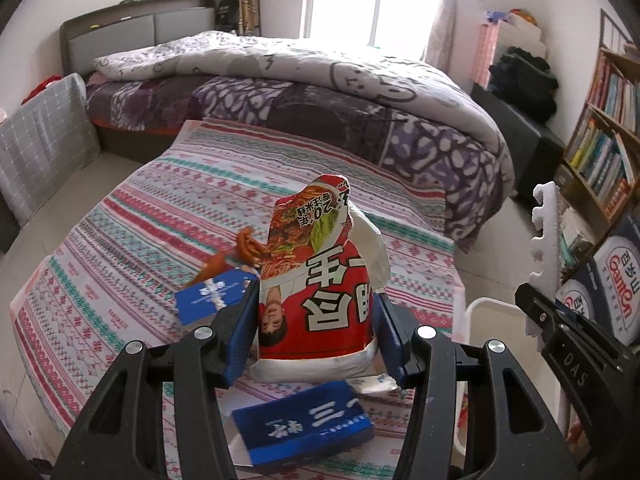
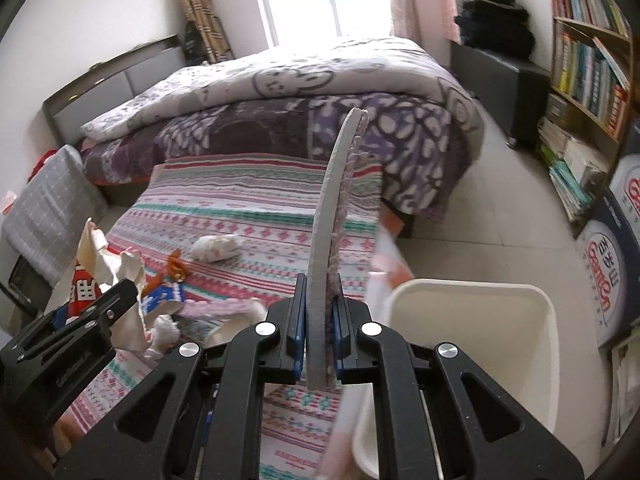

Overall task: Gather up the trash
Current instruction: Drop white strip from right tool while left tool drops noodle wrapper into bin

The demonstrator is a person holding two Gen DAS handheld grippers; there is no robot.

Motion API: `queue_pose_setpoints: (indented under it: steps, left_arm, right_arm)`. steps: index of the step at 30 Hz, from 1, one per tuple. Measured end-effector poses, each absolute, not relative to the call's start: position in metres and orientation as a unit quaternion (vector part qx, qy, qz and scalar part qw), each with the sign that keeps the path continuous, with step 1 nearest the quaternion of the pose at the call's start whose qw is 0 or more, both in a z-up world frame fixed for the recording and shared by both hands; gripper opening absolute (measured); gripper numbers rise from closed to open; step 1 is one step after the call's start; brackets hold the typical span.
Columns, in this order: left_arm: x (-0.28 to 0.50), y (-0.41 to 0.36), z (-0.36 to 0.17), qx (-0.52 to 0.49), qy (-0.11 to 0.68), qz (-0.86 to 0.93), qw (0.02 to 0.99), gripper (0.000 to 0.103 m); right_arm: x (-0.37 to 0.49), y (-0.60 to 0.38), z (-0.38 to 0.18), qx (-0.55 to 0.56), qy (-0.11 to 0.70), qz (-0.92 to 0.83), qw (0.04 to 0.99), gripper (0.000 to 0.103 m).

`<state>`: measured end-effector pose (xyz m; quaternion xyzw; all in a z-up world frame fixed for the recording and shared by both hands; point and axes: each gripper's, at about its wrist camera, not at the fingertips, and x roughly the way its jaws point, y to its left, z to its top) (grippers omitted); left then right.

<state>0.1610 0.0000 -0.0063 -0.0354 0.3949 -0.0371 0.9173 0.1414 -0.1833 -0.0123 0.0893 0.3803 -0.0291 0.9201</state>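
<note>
Both wrist views look forward over the striped cloth (image 1: 120, 240) toward the far bed (image 2: 280, 92), shared by both.

Red noodle packet (image 1: 316, 280), blue boxes (image 1: 304, 424), pink-teal striped cloth (image 1: 120, 248).

Left gripper (image 1: 316, 308) raised, jaws clamped on a red snack wrapper (image 1: 320, 276), right gripper (image 2: 318, 340) beside it, jaws pinching an upright foam strip (image 2: 332, 220)

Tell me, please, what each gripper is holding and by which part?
Left gripper: red snack bag, gripped at its bottom end. Right gripper: foam mat piece, pinched near its lower end.
</note>
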Motion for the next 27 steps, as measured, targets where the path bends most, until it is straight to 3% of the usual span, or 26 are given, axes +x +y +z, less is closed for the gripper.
queue_pose_setpoints:
  steps: [15, 20, 22, 27]
  left_arm:
    - [0.156, -0.055, -0.011, -0.001, 0.400, -0.080, 0.913, 0.053]
    - [0.152, -0.074, -0.015, 0.012, 0.404, -0.097, 0.910, 0.053]
    - [0.150, -0.082, -0.016, 0.016, 0.406, -0.105, 0.907, 0.053]
    - [0.146, -0.103, -0.020, 0.024, 0.413, -0.130, 0.901, 0.053]
  right_arm:
    - [0.134, -0.242, -0.022, 0.130, 0.411, -0.094, 0.898, 0.010]
    - [0.130, -0.262, -0.026, 0.145, 0.423, -0.117, 0.887, 0.015]
    - [0.127, -0.273, -0.028, 0.157, 0.424, -0.131, 0.882, 0.034]
    - [0.119, -0.297, -0.026, 0.176, 0.416, -0.159, 0.878, 0.049]
